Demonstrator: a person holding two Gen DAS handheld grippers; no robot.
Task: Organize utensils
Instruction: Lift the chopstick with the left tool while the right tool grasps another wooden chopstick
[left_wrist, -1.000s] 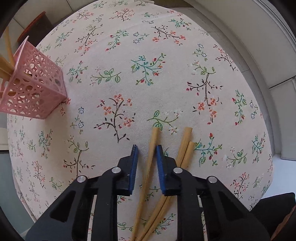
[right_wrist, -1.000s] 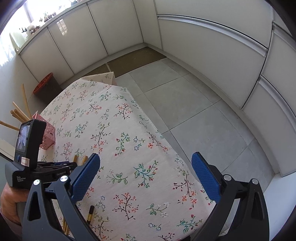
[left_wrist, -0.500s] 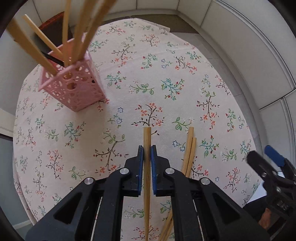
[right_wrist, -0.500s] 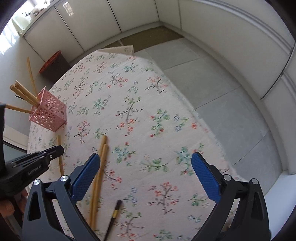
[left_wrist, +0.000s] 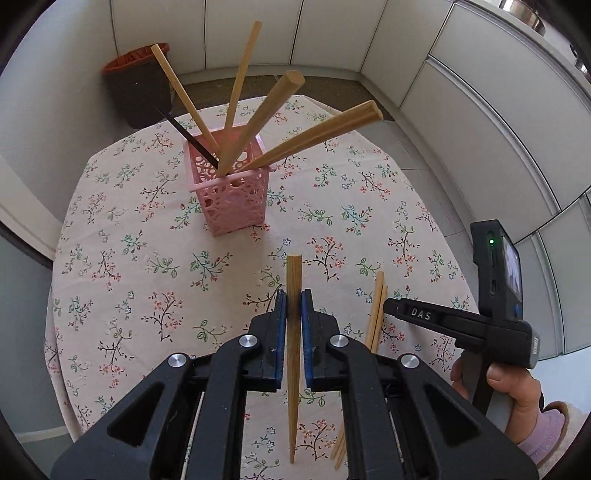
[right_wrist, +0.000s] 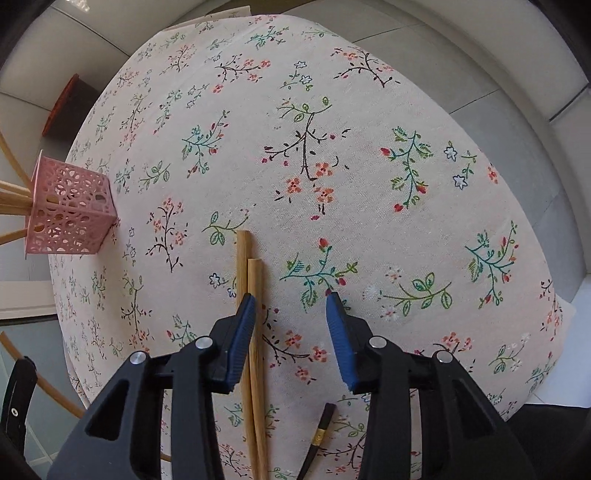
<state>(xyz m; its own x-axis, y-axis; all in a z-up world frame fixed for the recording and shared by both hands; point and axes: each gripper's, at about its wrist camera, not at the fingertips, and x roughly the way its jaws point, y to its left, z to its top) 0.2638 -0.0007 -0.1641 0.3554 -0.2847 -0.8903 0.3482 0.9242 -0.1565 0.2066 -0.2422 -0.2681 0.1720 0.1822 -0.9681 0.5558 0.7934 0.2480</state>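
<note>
My left gripper (left_wrist: 293, 308) is shut on a wooden chopstick (left_wrist: 294, 280) and holds it above the flowered tablecloth (left_wrist: 147, 266). Ahead of it stands a pink perforated holder (left_wrist: 232, 201) with several wooden chopsticks and one black one in it. My right gripper (right_wrist: 290, 308) is open, low over two wooden chopsticks (right_wrist: 255, 302) that lie side by side on the cloth; its left finger (right_wrist: 242, 325) is over them. The pair also shows in the left wrist view (left_wrist: 376, 310). The holder appears at the far left in the right wrist view (right_wrist: 68, 212).
A black chopstick with a gold band (right_wrist: 317, 439) lies near the table's front edge, under my right gripper. A dark bin with a red rim (left_wrist: 138, 85) stands on the floor behind the table. White cabinets (left_wrist: 461, 74) line the walls.
My left gripper shut on the chopstick, lifted it off the cloth and swung toward the holder. My right gripper came down to the two chopsticks lying on the cloth, with its jaws narrower.
</note>
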